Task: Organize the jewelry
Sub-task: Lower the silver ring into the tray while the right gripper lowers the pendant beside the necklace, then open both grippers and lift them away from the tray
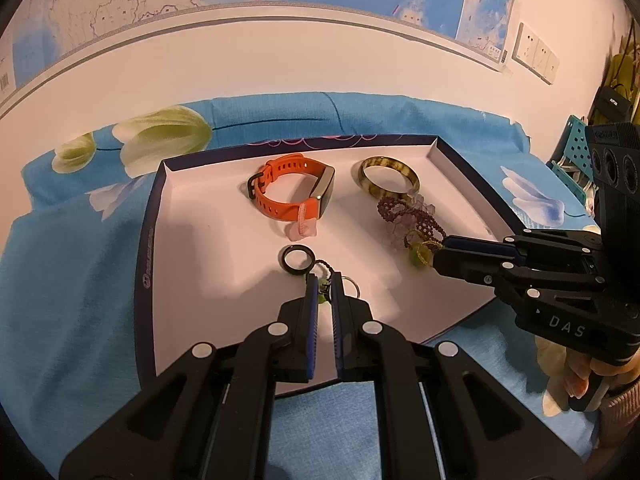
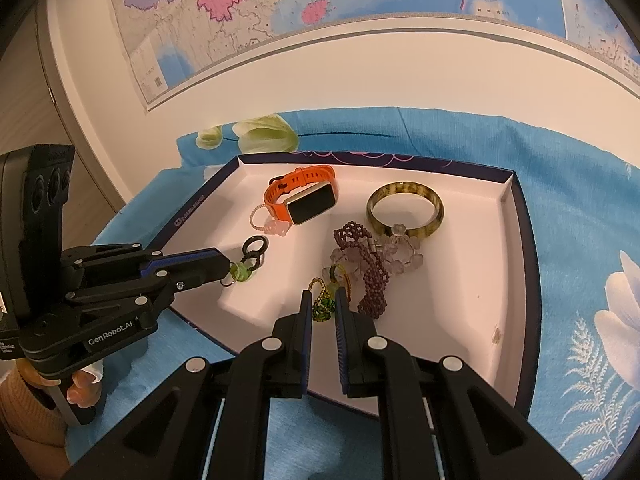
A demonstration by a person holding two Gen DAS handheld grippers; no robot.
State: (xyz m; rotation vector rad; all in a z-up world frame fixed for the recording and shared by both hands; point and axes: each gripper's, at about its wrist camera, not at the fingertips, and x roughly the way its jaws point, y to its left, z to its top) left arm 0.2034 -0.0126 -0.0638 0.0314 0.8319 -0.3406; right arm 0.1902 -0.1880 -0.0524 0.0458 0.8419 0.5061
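Left wrist view: your left gripper [image 1: 325, 286] was pinched on the green charm of a keyring charm [image 1: 308, 270], the fingers nearly together at the near edge of the box lid [image 1: 146, 240].
Right wrist view: your right gripper [image 2: 320, 304] was closed onto a green beaded pendant [image 2: 322, 308], its gold loop trailing up toward the bead tangle.
Where the jewelry was: everything lay inside the shallow white-lined lid with dark rims, which sat on a blue floral bedsheet [image 1: 60, 300].
Done so far: by my judgement, the orange smartwatch [image 1: 290, 192] and the bangle [image 1: 388, 178] were laid out apart along the far side and looked settled.
Left to do: the maroon beaded bracelet [image 2: 366, 268] and the pale crystal bracelet [image 2: 404, 254] overlapped in one heap touching the bangle; you had yet to separate them, and both held pieces needed their own spots. I would call the job roughly half done.
Materials: the watch strap was matte, perforated rubber with a glossy dark face; the bangle was rigid, smooth and streaked amber-brown, like horn or resin.
Textures: the maroon piece was woven from tiny beads, limp and chain-like; the crystal beads were chunky and translucent.
Shapes: your charm carried a black ring, a braided cord and a thin metal split ring; a small pink beaded loop [image 2: 260, 218] with a flower lay against the watch.
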